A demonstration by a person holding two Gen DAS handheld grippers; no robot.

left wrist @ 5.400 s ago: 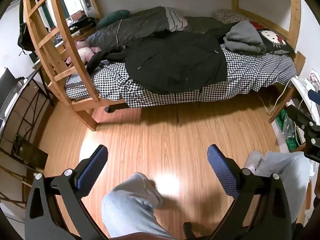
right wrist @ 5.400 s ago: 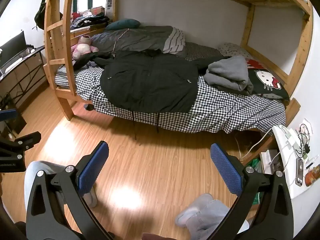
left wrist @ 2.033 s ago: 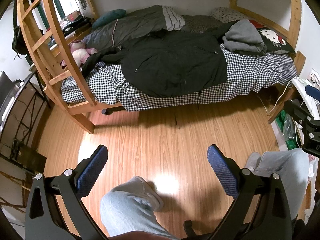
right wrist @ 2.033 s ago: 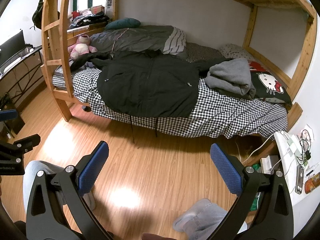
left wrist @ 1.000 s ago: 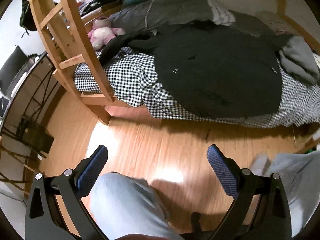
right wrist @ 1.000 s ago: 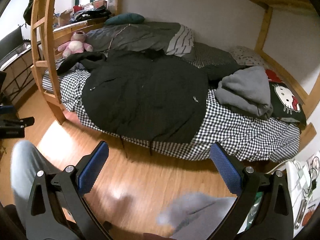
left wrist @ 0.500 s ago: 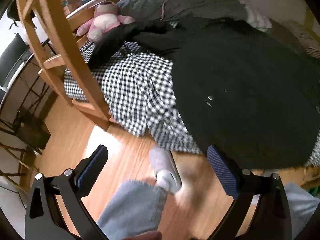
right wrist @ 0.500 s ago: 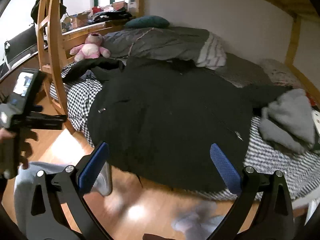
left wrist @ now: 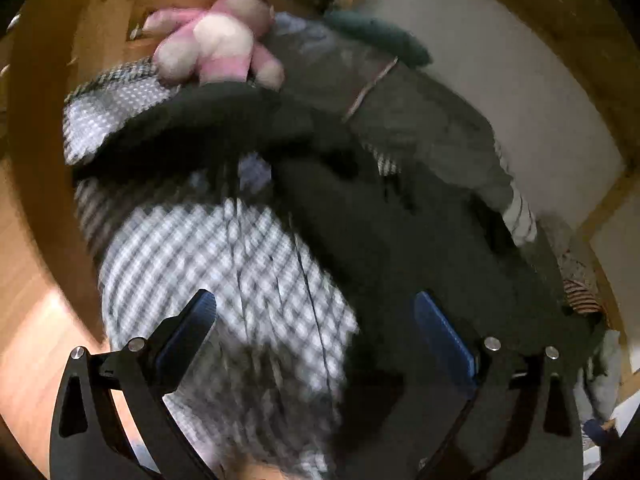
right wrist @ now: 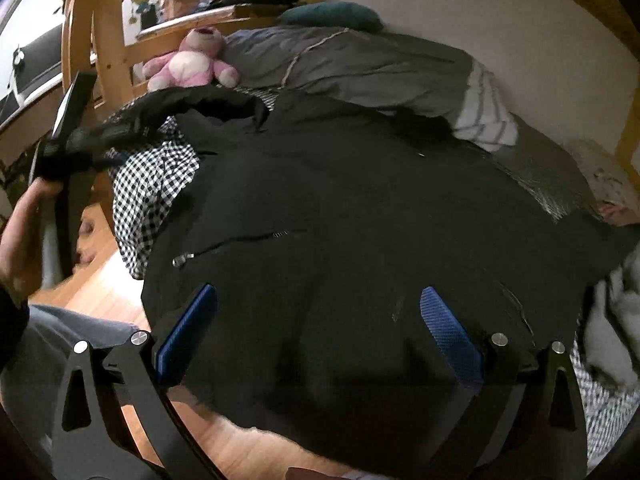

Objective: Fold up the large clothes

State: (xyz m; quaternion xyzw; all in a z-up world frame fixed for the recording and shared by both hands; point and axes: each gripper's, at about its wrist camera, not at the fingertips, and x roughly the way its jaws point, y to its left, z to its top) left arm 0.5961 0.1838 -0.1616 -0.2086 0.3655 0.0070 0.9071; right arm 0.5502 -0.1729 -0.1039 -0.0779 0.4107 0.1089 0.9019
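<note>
A large black jacket (right wrist: 360, 216) lies spread flat on the checked bed sheet (right wrist: 156, 184), its hem hanging over the bed's near edge. My right gripper (right wrist: 318, 320) is open just above the jacket's lower part, nothing between its blue pads. In the left wrist view, which is blurred, the jacket (left wrist: 420, 240) fills the right side and its sleeve (left wrist: 192, 124) stretches left across the checked sheet (left wrist: 224, 264). My left gripper (left wrist: 316, 328) is open over the sheet beside the jacket's edge. The right wrist view shows the left gripper's body (right wrist: 72, 136) held by a hand near that sleeve.
A pink plush toy (right wrist: 192, 60) sits by the wooden ladder post (right wrist: 104, 40). A grey duvet (right wrist: 360, 64) lies behind the jacket, a grey garment (right wrist: 616, 320) at the right. Wooden floor (right wrist: 100, 288) lies below the bed edge, with the person's trouser leg (right wrist: 48, 344) at lower left.
Both grippers have moved from over the floor up close to the bed. The jacket now fills both views, and the left view has swung toward the sleeve and plush toy.
</note>
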